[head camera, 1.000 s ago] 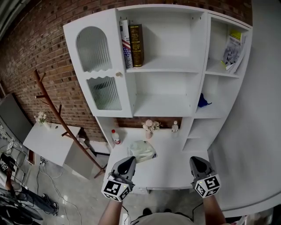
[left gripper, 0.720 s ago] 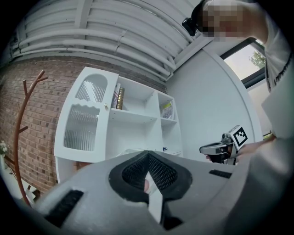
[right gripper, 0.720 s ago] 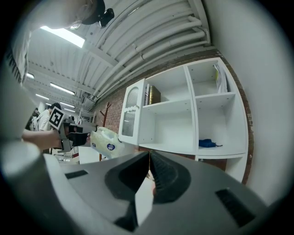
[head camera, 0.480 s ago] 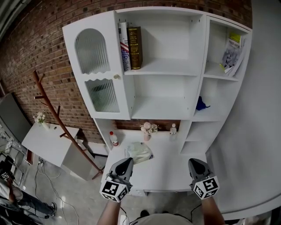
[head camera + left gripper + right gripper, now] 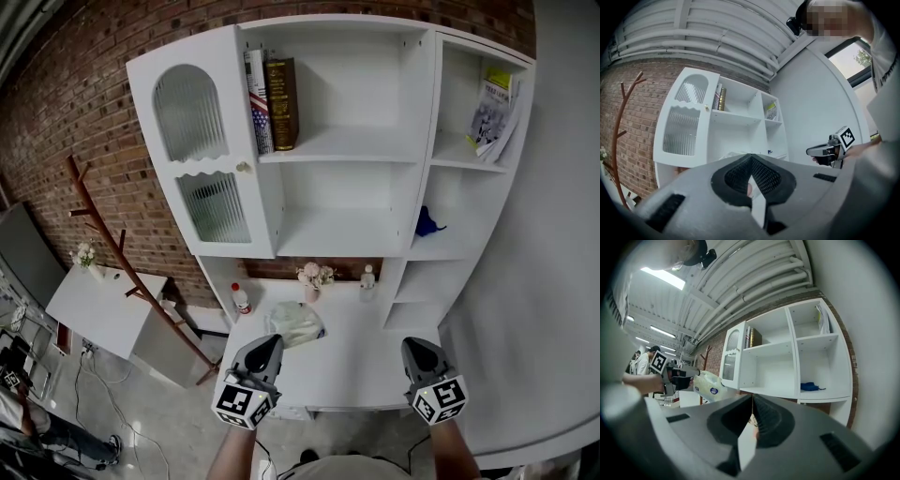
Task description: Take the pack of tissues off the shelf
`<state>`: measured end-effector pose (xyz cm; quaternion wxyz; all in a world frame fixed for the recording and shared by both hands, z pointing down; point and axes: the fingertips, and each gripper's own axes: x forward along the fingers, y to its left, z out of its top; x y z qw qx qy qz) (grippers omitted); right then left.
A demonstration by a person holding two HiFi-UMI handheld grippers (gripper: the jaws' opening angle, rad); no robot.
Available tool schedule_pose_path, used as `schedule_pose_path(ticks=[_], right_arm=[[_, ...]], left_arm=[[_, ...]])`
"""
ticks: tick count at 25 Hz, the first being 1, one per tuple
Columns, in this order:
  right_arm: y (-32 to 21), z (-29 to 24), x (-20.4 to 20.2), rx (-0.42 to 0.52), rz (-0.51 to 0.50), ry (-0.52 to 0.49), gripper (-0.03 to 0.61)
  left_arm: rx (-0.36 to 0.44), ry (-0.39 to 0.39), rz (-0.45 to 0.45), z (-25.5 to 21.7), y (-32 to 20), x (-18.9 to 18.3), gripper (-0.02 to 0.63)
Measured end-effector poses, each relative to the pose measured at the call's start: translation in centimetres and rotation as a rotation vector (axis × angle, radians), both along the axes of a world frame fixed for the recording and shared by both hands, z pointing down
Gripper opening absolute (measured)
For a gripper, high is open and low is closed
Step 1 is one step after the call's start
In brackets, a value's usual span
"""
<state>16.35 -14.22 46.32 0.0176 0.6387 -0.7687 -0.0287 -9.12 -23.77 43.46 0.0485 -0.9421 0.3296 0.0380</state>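
Gripping pack of tissues [image 5: 298, 324] in left tongs [image 5: 269, 341], right tongs [image 5: 413, 343] closed, empty

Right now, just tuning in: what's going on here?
A person stands facing the white shelf unit with a gripper in each hand. The left gripper is shut on the pack of tissues, which is already off the shelves and held out above the desk top. The right gripper is shut and empty.
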Motion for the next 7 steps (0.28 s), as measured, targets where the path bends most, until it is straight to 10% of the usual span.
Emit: schedule_pose_path(ticks=[7], right_arm=[[0.14,0.04,0.27,-0.001,0.003,-0.005,0.031]], left_arm=[[-0.005,0.0,0.009,0.03,-0.03,0.45,0.023]])
